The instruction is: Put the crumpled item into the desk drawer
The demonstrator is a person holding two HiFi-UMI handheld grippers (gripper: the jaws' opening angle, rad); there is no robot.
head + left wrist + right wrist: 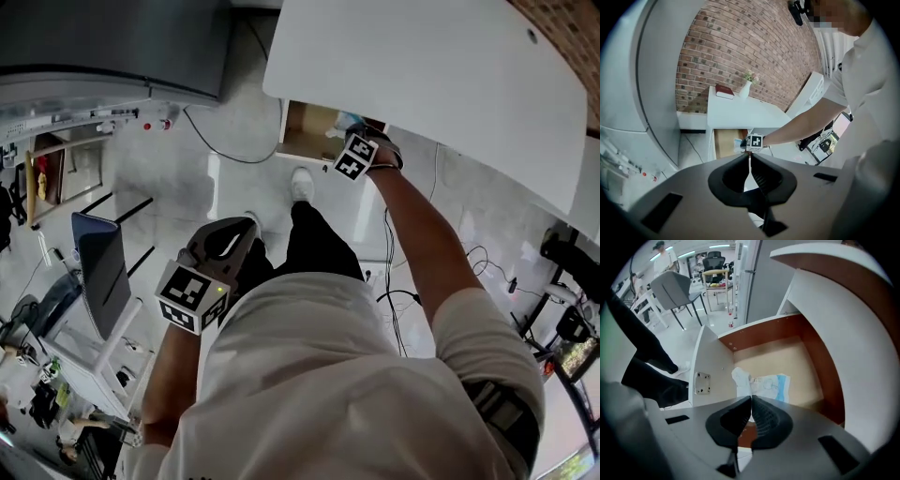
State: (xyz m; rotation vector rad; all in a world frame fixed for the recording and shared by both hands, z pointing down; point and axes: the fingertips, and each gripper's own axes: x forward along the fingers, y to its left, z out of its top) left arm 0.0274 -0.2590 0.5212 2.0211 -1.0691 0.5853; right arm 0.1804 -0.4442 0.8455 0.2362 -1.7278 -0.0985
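Note:
The desk drawer (305, 131) stands pulled open under the white desk (422, 75). In the right gripper view its brown walls (759, 331) surround the crumpled item (766, 383), a white and blue packet that lies on the drawer floor. The packet's bunched white end reaches up to my right gripper (751, 398), whose jaws are shut on it. In the head view that gripper (352, 136) hangs over the drawer on an outstretched arm. My left gripper (246, 227) is held low beside the person's thigh, shut with nothing in it; in its own view (750, 157) it points towards the drawer (724, 143).
A dark screen on a white stand (98, 267) is at the left, and cables (394, 281) trail over the floor by the desk. A book (724, 91) and a small vase (746, 86) stand on the desk top. A grey chair (672, 289) stands behind.

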